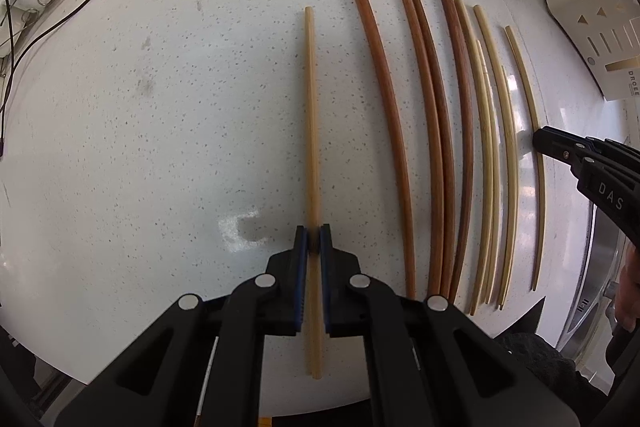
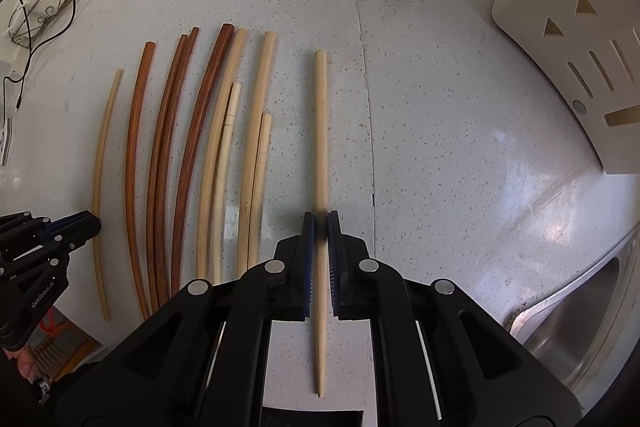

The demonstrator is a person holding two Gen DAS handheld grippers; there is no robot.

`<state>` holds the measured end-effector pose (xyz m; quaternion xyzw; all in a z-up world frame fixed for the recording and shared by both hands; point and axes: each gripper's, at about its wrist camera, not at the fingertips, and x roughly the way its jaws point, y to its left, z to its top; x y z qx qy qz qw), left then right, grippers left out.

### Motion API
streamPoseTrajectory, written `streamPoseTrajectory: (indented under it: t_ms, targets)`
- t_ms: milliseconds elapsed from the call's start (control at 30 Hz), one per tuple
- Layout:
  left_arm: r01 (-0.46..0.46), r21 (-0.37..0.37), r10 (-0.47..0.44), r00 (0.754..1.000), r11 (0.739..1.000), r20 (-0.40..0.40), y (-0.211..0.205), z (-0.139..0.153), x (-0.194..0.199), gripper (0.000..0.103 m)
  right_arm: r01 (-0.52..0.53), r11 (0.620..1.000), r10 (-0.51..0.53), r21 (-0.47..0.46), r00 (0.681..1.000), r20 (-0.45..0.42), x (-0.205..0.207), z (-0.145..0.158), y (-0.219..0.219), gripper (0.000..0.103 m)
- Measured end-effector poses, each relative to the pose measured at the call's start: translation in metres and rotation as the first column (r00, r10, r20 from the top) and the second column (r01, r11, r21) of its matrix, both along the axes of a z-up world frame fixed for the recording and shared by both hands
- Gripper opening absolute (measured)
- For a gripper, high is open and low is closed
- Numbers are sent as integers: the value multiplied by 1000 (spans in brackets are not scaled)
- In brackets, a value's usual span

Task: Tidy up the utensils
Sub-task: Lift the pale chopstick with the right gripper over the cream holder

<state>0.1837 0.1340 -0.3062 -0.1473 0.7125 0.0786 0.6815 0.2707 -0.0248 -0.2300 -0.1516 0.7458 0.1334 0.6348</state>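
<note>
White speckled counter [image 1: 160, 107] bears a row of dark and pale chopsticks [image 1: 436, 147]. Left gripper [image 1: 314, 243] clamps the leftmost pale chopstick [image 1: 311, 107]; right gripper [image 2: 321, 227] clamps the rightmost tapered pale chopstick [image 2: 321, 127]

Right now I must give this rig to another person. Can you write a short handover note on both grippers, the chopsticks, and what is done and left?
Left gripper: shut on the leftmost light chopstick.
Right gripper: shut on the rightmost light chopstick.
Both sticks seem to lie flat on the white counter.
Between them: four dark chopsticks and several light chopsticks, still in a row.
Cream slotted holder stands at the right; none visibly in it.
Left: lift, pair and sort them.
</note>
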Motion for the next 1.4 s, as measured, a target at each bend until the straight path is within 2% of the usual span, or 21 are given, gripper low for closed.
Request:
streamPoseTrajectory:
  t_ms: [233, 333, 433, 533, 933, 1167, 1400]
  targets:
    - [9, 17, -9, 1000, 1000, 9, -5, 2, -1, 6, 6, 1000, -6, 0, 1000, 7, -2, 1, 3, 6]
    - [8, 14, -8, 1000, 1000, 19, -5, 3, -2, 6, 38, 999, -38, 15, 999, 7, -2, 1, 0, 6]
    - [32, 58, -35, 999, 998, 39, -10, 7, -3, 6, 47, 999, -47, 15, 998, 28, -2, 3, -3, 6]
    - [31, 62, -34, 998, 998, 62, -13, 12, -4, 6, 53, 998, -54, 23, 998, 40, -2, 7, -5, 6]
    - [14, 45, -21, 986, 999, 166, -13, 42, -14, 6, 90, 992, -100, 90, 989, 113, -4, 46, -9, 6]
    - [15, 43, -26, 966, 999, 257, -19, 75, -13, 6, 124, 983, -150, 138, 969, 195, -1, 82, -22, 6]
    - [53, 50, -69, 920, 997, 386, -27, 114, 10, 6, 159, 969, -213, 190, 926, 312, 13, 129, -39, 6]
